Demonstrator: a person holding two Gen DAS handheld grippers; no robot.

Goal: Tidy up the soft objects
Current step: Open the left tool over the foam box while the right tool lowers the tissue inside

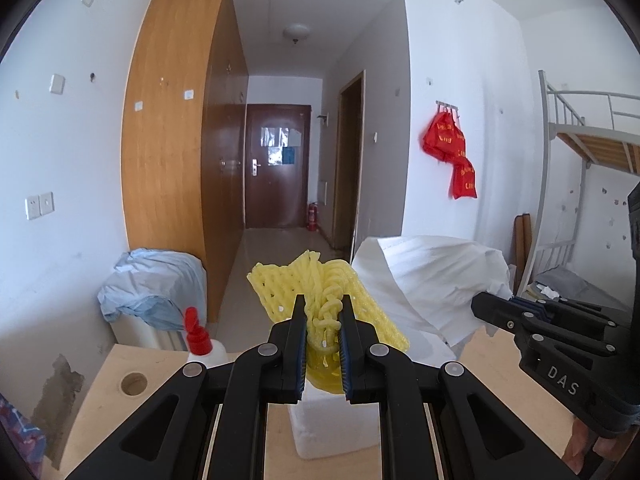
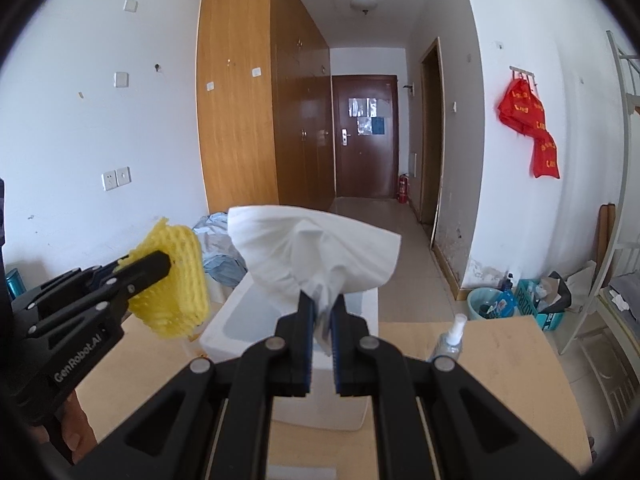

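Observation:
My left gripper [image 1: 323, 312] is shut on a yellow foam net [image 1: 316, 288] and holds it up above a white foam box [image 1: 336, 428] on the wooden table [image 1: 104, 408]. The left gripper and the net [image 2: 172, 284] also show at the left of the right wrist view. My right gripper [image 2: 322, 308] is shut on a white sheet of soft paper [image 2: 312, 248], lifted over the white box [image 2: 256, 316]. In the left wrist view the right gripper [image 1: 532, 316] and its white sheet [image 1: 432, 276] are at the right.
A white bottle with a red cap [image 1: 200, 340] stands at the table's back left, beside a round hole [image 1: 134, 384]. A small clear spray bottle [image 2: 450, 340] stands right of the box. A blue cloth [image 1: 148, 284] covers something behind the table. A bunk bed [image 1: 580, 152] is at the right.

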